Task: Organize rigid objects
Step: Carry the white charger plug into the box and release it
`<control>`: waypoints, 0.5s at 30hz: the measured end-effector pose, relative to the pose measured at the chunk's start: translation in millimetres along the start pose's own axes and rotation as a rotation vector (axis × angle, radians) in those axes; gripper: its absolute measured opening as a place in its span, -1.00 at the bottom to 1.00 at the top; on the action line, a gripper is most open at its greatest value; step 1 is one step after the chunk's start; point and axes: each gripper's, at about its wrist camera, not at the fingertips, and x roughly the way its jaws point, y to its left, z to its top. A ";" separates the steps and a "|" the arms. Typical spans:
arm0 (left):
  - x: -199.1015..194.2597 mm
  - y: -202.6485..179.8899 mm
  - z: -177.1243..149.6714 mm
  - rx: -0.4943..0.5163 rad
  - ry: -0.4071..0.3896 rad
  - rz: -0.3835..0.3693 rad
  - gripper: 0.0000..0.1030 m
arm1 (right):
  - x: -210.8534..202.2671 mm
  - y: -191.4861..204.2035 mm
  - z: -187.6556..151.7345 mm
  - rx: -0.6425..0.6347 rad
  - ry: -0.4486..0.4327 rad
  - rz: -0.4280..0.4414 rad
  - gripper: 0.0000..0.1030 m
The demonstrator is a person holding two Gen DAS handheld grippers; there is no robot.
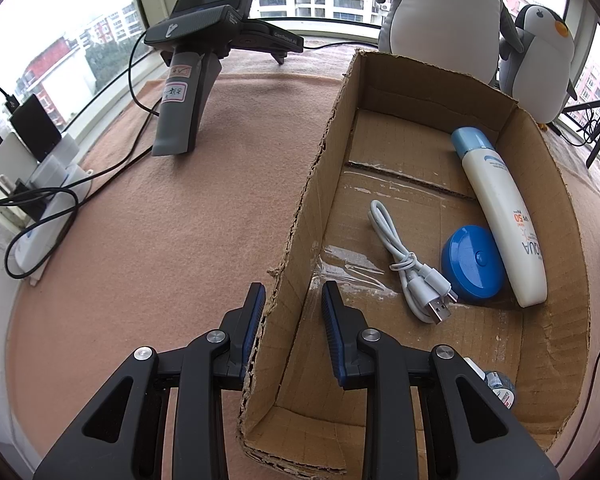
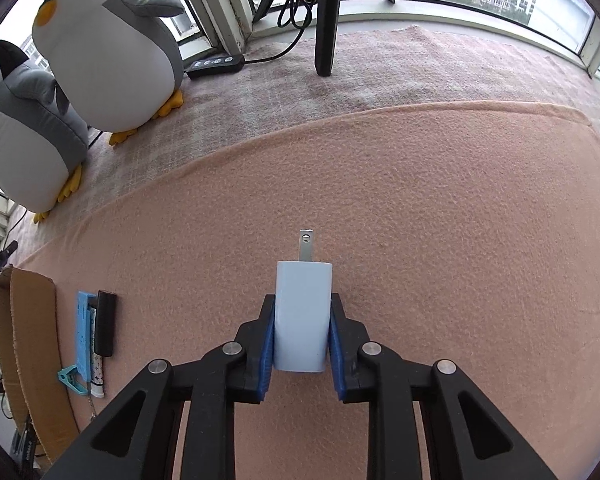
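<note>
While left hand-held gripper clamps box wall, right hand-held gripper holds charger, prong forward, over pink blanket.

Readable text on the bottle and on the parked device

The white bottle in the cardboard box carries "AQUA" in blue letters and "SPF 50" in orange, both upside down in the left wrist view; the smaller print beside them is too small to read. The dark handheld device standing on the pink cloth shows "GenRobot.AI" in white on its side. Its grey handle has two stickers, one with a check mark, but their characters are not legible. The right wrist view shows no readable text.
</note>
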 end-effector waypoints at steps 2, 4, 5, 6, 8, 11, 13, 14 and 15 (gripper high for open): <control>0.0 -0.1 0.1 -0.001 0.000 0.000 -0.49 | -6.4 6.5 -6.8 -0.026 -0.024 0.005 -0.59; 0.4 0.0 0.2 -0.002 0.001 -0.001 -0.49 | -15.4 13.7 -13.7 -0.046 -0.045 0.035 -0.60; 0.4 -0.2 0.3 -0.001 0.000 0.000 -0.49 | -21.1 18.7 -17.0 -0.060 -0.058 0.046 -0.60; 0.4 0.1 0.2 -0.002 0.000 0.000 -0.49 | -27.5 23.4 -21.2 -0.078 -0.075 0.058 -0.60; 0.7 -0.1 0.5 -0.002 -0.001 0.001 -0.49 | -38.1 38.8 -27.7 -0.117 -0.103 0.080 -0.60; 0.6 0.2 0.3 -0.003 0.000 -0.002 -0.49 | -54.3 62.6 -39.6 -0.171 -0.135 0.121 -0.60; 0.6 0.0 0.5 -0.004 -0.001 -0.003 -0.49 | -61.8 77.8 -46.6 -0.199 -0.145 0.160 -0.60; 0.5 0.1 0.5 -0.004 -0.001 -0.003 -0.49 | -63.5 88.8 -48.7 -0.214 -0.148 0.176 -0.60; 0.5 0.3 0.4 -0.004 -0.001 -0.002 -0.49 | -66.2 97.6 -52.3 -0.232 -0.151 0.188 -0.60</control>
